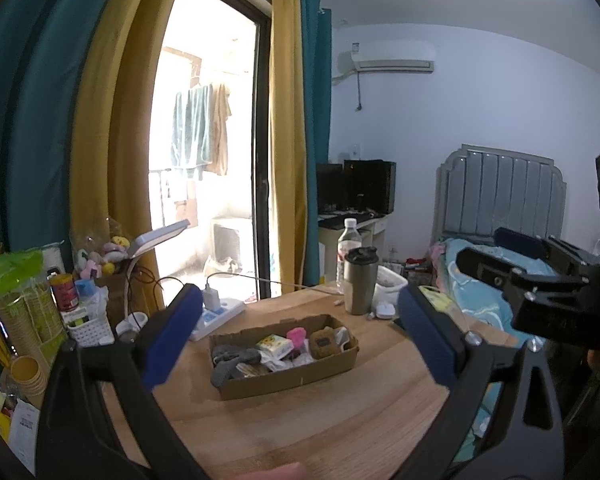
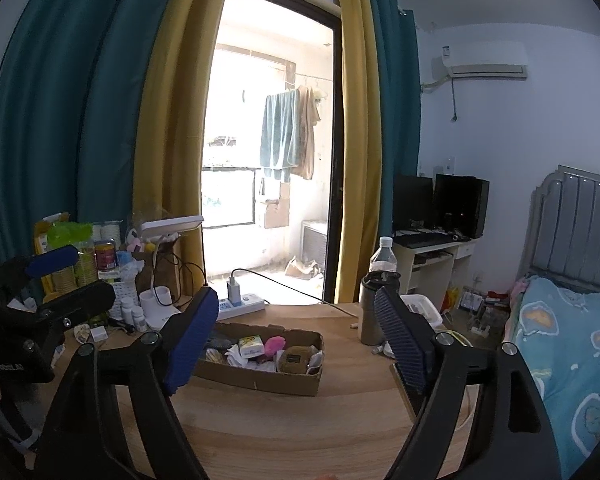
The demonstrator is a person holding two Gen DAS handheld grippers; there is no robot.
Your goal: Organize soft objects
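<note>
Both the left gripper (image 1: 300, 340) and right gripper (image 2: 296, 340) hang wide open and empty over the shallow brown cardboard tray (image 1: 296, 382) mid-table, so a sloppy grab could snag neighbouring soft bits.

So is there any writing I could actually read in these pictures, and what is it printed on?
"GenRobot.AI", roughly: small white letters on the black body of the left gripper, seen in the right wrist view; the last letters are uncertain.
Red can: label too blurred to read.
Air conditioner: sticker too small to read.
Yellow tissue pack in the cardboard box: print too blurred to read.
</note>
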